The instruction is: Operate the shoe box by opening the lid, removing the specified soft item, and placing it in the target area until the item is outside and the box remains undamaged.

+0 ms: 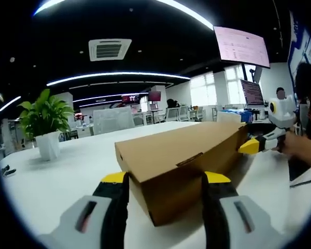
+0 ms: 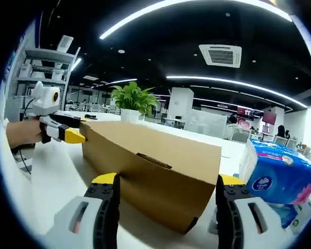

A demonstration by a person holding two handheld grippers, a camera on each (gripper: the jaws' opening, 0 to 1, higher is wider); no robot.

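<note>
both grippers' jaws flank closed shoe box, lid down.

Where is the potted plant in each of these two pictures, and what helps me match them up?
Left gripper view: the plant stands at the left, on the white table, left of the box.
Right gripper view: the plant sits at upper centre, behind the box.
Shared landmark: the closed cardboard box, in front of each view's open jaws.
</note>
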